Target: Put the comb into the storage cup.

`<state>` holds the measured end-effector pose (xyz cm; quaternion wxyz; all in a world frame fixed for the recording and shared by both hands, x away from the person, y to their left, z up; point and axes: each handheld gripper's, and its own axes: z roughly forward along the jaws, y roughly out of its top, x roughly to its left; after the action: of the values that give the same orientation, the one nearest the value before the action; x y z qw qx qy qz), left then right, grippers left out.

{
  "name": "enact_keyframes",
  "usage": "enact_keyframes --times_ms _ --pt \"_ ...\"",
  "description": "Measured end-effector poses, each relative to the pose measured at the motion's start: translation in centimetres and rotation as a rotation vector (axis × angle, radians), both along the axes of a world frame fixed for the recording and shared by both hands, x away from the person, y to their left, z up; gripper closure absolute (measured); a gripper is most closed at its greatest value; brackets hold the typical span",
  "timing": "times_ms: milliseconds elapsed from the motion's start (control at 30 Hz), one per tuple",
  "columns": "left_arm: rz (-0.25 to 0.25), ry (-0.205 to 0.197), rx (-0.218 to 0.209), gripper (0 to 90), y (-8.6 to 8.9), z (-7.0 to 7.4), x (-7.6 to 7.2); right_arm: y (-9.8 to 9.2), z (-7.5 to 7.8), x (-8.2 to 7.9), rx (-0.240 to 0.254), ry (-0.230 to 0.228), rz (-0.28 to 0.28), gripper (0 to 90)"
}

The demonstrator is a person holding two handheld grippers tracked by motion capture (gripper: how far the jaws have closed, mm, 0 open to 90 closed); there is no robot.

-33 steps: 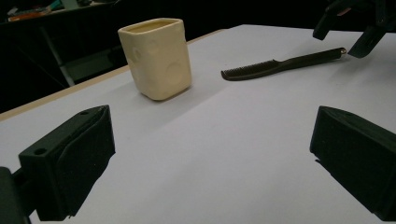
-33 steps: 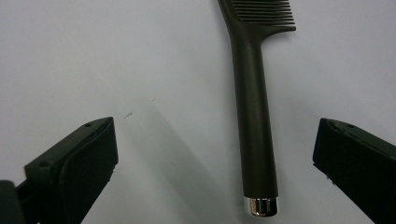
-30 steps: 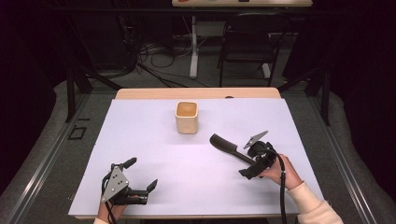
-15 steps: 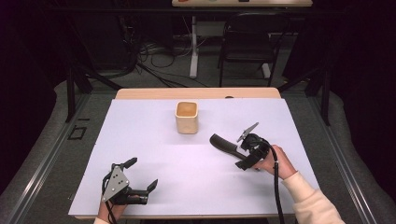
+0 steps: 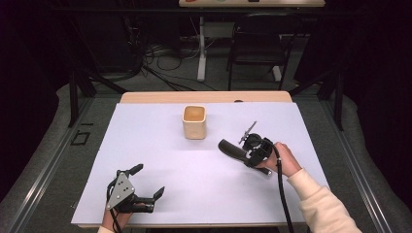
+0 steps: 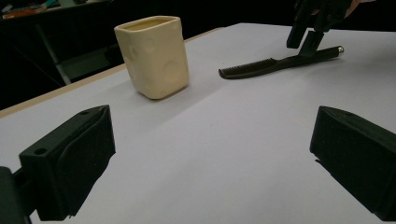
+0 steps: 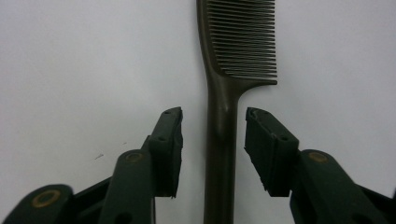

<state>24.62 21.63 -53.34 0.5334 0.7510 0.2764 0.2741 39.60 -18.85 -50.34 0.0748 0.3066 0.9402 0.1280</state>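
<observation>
A dark comb (image 5: 228,147) lies flat on the white tabletop, right of centre, with its teeth toward the cup. In the right gripper view its handle (image 7: 219,140) runs up between my jaws. My right gripper (image 7: 214,116) straddles that handle. Its jaws have just been closing, and a small gap still shows on each side, so the pads are not pressing. The left gripper view has the comb (image 6: 261,66) and the right gripper (image 6: 306,39) at top right. A cream square cup (image 5: 194,122) (image 6: 154,56) stands upright in the middle. My left gripper (image 5: 148,180) (image 6: 212,140) rests open and empty near the front left edge.
The white sheet (image 5: 160,141) covers the table, with a wooden strip (image 5: 204,97) along the far edge. A chair (image 5: 257,43) and floor cables sit beyond the table. A cable trails from the right gripper along the person's sleeve (image 5: 320,204).
The right hand has moved up the table and slightly left, bringing its gripper over the comb's handle, and its jaws have narrowed. The left gripper has stayed put.
</observation>
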Motion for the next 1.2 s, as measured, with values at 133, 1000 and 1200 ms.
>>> enact_keyframes --times_ms 133,1000,1200 --pt "0.000 0.001 -0.002 0.1 0.0 0.0 0.0 0.5 -0.4 0.5 -0.038 0.022 0.016 60.6" --pt "0.000 0.003 -0.003 0.1 0.0 0.0 0.1 1.3 -2.1 1.9 -0.103 0.052 -0.025 69.2" --pt "-0.001 0.004 -0.003 0.1 0.0 0.0 0.1 1.1 -2.3 1.9 -0.071 0.058 -0.042 71.3"
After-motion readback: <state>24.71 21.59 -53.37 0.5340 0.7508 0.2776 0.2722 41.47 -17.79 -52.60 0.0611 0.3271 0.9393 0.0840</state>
